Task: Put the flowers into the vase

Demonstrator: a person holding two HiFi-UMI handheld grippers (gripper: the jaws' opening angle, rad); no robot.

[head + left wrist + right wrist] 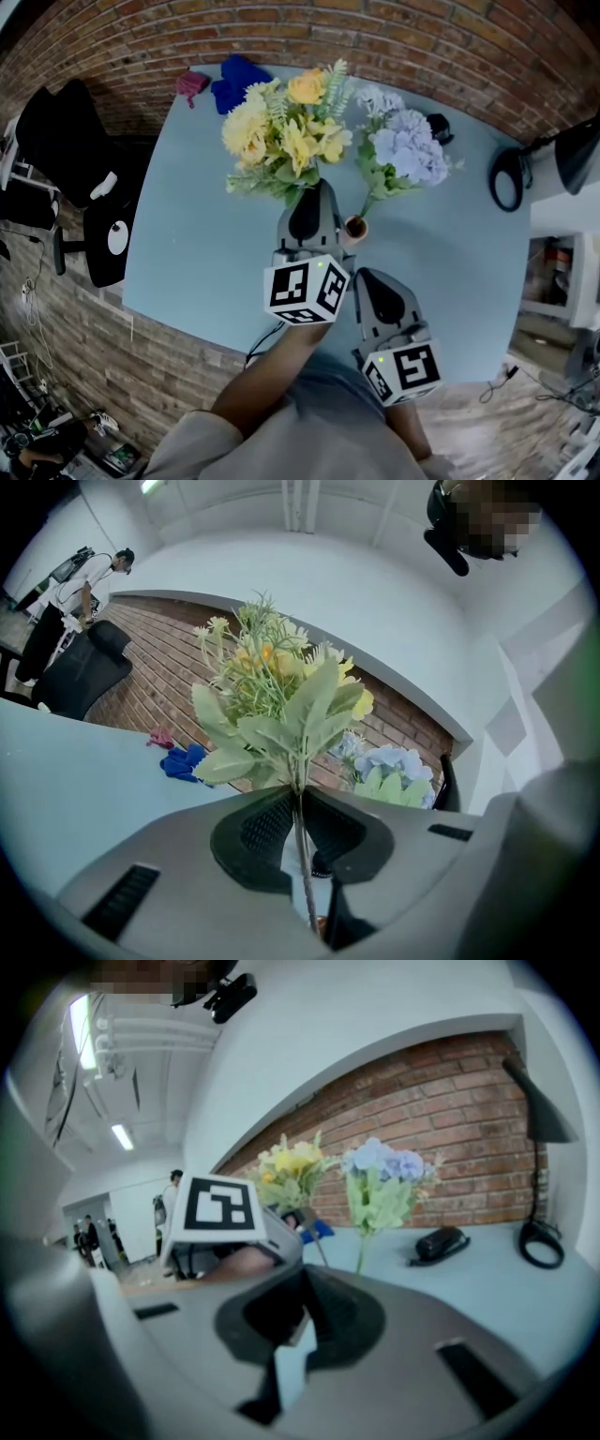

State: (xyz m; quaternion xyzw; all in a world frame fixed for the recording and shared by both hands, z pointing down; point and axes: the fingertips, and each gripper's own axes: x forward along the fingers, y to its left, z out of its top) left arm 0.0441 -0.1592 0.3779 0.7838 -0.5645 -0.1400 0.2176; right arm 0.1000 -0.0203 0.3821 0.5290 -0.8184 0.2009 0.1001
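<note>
— Left tongs [306,199], head view: closed narrow on the stem of the yellow bouquet [281,131], whose blooms fan out past the tips. Right ones?
— Right tongs [370,279] sit nearer the person, behind and to the right of the left pair. They carry nothing. Vase?
— Vase [355,227]: small, brown, upright on the table [206,234], just right of the left tongs. Blue flowers [403,141] stand in it. The yellow stem's lower end is hidden under the tongs.
— Left gripper view?
— Pads [267,827] pinch the stem [303,855], which runs upright between them with leaves and yellow heads above. Blue flowers show behind to the right, against the brick wall [169,686].
— Right gripper view?
— Jaws meet at the tips with nothing between them. Beyond them is the left tongs' marker cube [220,1208], then the yellow bouquet. The blue flowers rise on their stem to the right of it, over the table.
</note>
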